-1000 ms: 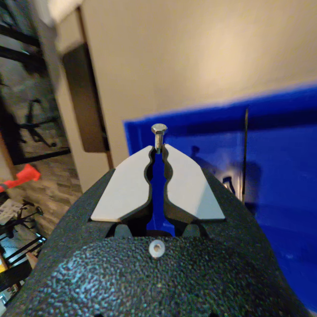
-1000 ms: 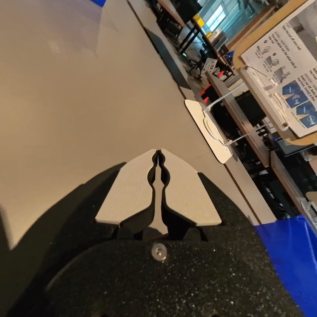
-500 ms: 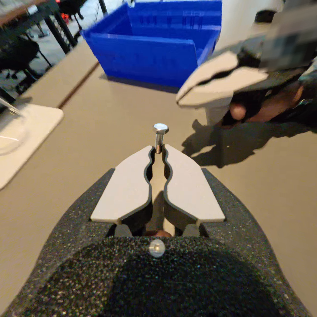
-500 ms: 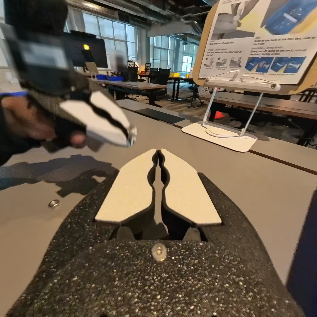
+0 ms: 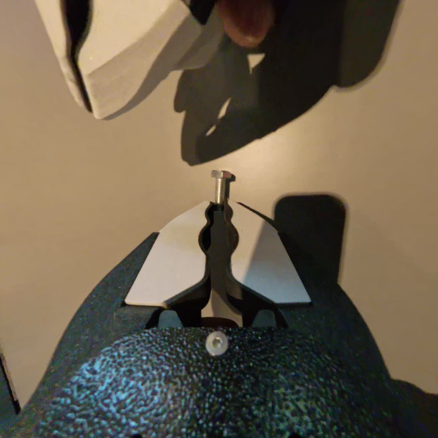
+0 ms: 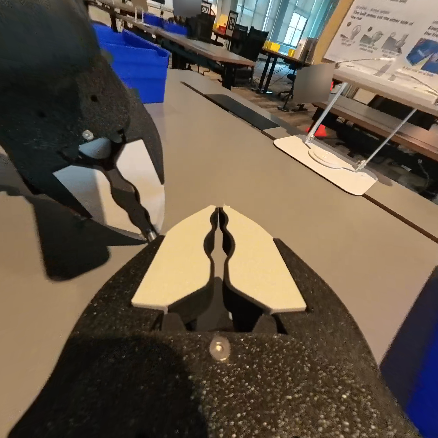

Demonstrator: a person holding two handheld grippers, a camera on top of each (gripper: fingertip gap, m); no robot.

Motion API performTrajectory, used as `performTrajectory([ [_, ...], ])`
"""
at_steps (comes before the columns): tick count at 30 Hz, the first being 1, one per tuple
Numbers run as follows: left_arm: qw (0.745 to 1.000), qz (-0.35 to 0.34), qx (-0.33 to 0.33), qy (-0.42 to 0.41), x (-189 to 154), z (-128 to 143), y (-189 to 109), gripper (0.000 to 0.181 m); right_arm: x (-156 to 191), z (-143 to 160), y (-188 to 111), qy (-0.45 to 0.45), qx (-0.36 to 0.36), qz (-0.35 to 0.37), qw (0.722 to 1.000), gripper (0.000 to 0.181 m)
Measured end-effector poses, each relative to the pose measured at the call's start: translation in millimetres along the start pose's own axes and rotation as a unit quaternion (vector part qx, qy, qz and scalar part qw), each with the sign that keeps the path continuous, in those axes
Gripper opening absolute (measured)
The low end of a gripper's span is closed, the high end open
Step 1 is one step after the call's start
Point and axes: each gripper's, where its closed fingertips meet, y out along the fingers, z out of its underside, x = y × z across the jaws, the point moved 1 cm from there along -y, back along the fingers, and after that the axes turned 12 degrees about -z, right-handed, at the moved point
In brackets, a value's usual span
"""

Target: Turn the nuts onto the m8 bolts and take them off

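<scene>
My left gripper (image 5: 220, 204) is shut on the threaded end of a silver hex bolt (image 5: 221, 187). The bolt's head points away from me, just above the beige table (image 5: 71, 213). My right gripper (image 6: 218, 208) is shut with nothing between its pads. It also shows in the left wrist view (image 5: 92, 104), at the top left, beyond and above the bolt and apart from it. In the right wrist view the left gripper (image 6: 144, 227) sits close at the left with the bolt's shank (image 6: 151, 234) sticking out of its tips. No nut shows.
Blue bins (image 6: 135, 59) stand at the table's far left, and another blue bin (image 6: 414, 355) is at the right edge. A white stand base (image 6: 327, 163) with wire legs holds an instruction board (image 6: 391, 35) at the right. A person's finger (image 5: 246, 28) shows behind the right gripper. My right fingertips sit around 9 cm from my left ones.
My left gripper has tipped down toward the table with the bolt still held. The two grippers have come much closer together. The blue bin has left the left wrist view.
</scene>
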Motion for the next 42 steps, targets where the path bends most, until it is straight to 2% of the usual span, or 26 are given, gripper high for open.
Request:
performTrajectory([
  [5,0.999,0.030,-0.007,0.011,-1.1,2.6,0.9,0.009,6.6,14.0,4.5,-0.034,0.057,-0.026,0.997,0.001],
  [9,0.997,0.019,-0.058,-0.042,10.9,4.1,-4.6,0.022,9.7,32.1,7.0,-0.099,0.127,-0.026,0.987,0.002],
  [11,0.994,0.019,-0.082,-0.070,13.6,7.8,-12.0,0.022,14.2,35.7,9.4,-0.120,0.144,-0.033,0.982,0.002],
  [18,0.990,-0.012,-0.069,-0.126,7.4,42.9,-32.1,0.022,29.4,49.4,22.1,-0.177,0.210,-0.057,0.960,0.000],
  [25,0.985,-0.038,-0.067,-0.155,-17.5,64.1,-51.4,0.022,60.4,43.1,34.3,-0.205,0.217,-0.088,0.950,0.001],
  [31,0.975,-0.050,-0.075,-0.201,-25.1,75.9,-60.7,0.022,85.4,35.2,44.5,-0.216,0.210,-0.097,0.949,0.003],
  [37,0.953,-0.040,-0.130,-0.271,-19.6,60.1,-62.6,0.022,82.9,26.7,43.8,-0.218,0.201,-0.061,0.953,0.007],
  [42,0.951,-0.027,-0.127,-0.279,-20.9,51.8,-55.3,0.028,75.0,20.0,32.1,-0.183,0.172,-0.050,0.967,0.007],
])
